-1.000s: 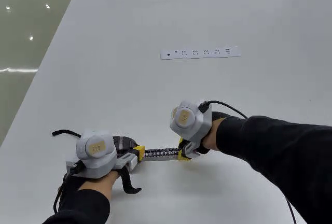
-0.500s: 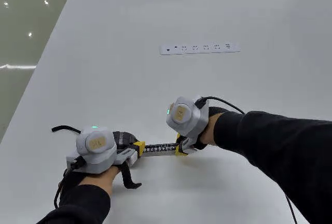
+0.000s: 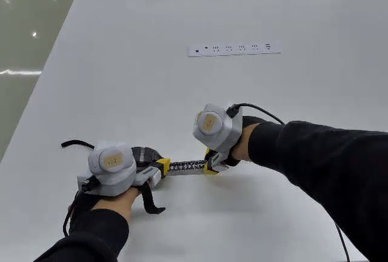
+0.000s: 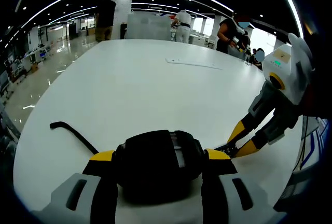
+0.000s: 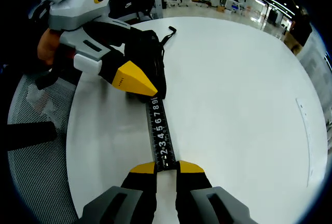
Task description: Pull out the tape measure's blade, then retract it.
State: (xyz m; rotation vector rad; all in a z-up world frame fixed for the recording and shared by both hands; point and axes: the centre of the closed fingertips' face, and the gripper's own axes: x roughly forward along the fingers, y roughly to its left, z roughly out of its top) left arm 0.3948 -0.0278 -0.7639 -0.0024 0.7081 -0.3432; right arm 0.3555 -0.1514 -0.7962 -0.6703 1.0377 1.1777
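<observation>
Low on the table [image 3: 182, 104], we see the left gripper [image 4: 160, 156] fingers closed around the tape measure case [image 3: 144, 156]; right gripper [image 5: 166, 168] fingers pinch the blade [image 5: 157, 125] tip, blade running straight between them, so pull-out goes rightward, we judge.

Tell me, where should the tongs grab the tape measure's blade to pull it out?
Grab its free end, coming straight in line from the side opposite the black case. The blade is a thin, straight strip, so its tip slips between the right tongs there. The left tongs hold the case.
</observation>
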